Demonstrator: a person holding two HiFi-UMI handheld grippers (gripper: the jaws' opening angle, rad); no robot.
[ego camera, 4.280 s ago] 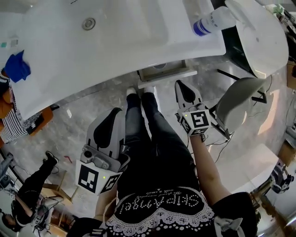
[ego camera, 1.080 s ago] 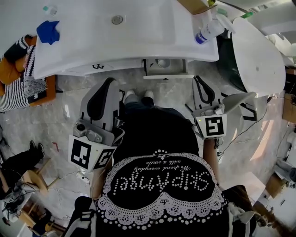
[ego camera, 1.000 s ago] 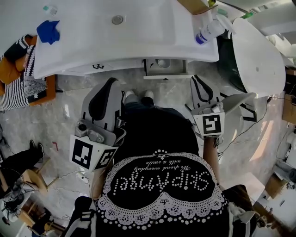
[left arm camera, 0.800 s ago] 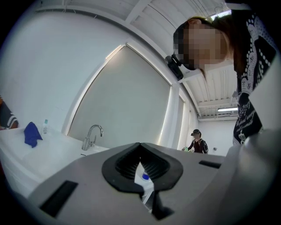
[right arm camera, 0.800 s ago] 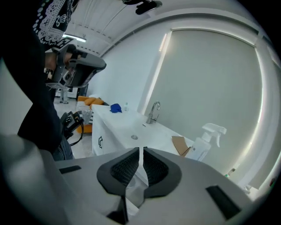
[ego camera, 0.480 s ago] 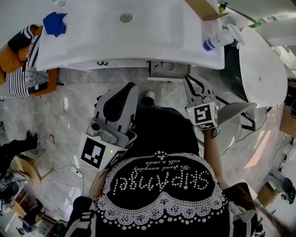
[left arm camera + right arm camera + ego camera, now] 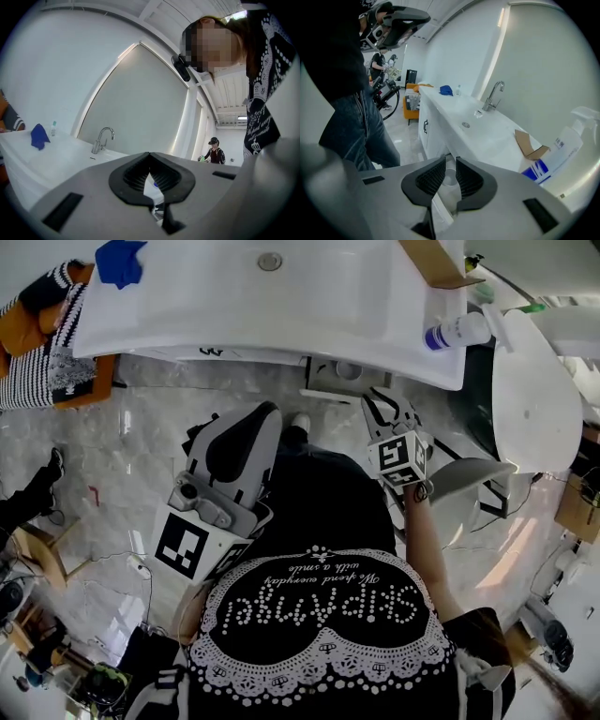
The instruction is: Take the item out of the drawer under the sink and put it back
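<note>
Under the white sink counter (image 7: 234, 306) a small drawer (image 7: 330, 388) stands pulled out, with a round white item (image 7: 349, 371) inside. My right gripper (image 7: 373, 397) points down at it, just short of the drawer's front. In the right gripper view its jaws (image 7: 451, 160) have just been opening and stand a narrow gap apart; the white item (image 7: 449, 179) shows through the gap, beyond the pads, not pressed by them. My left gripper (image 7: 259, 418) hangs level in front of my body, with its pads (image 7: 140, 174) meeting at the tips and nothing in them.
On the counter lie a spray bottle (image 7: 459, 332), a cardboard piece (image 7: 431, 261) and a blue cloth (image 7: 120, 259). A white toilet (image 7: 539, 399) stands to the right. Striped cloth on an orange seat (image 7: 42, 371) sits at the left. The faucet (image 7: 494, 96) rises behind the basin.
My right gripper has come down and forward to the open drawer and its jaws have parted a little. The left gripper has kept its place.
</note>
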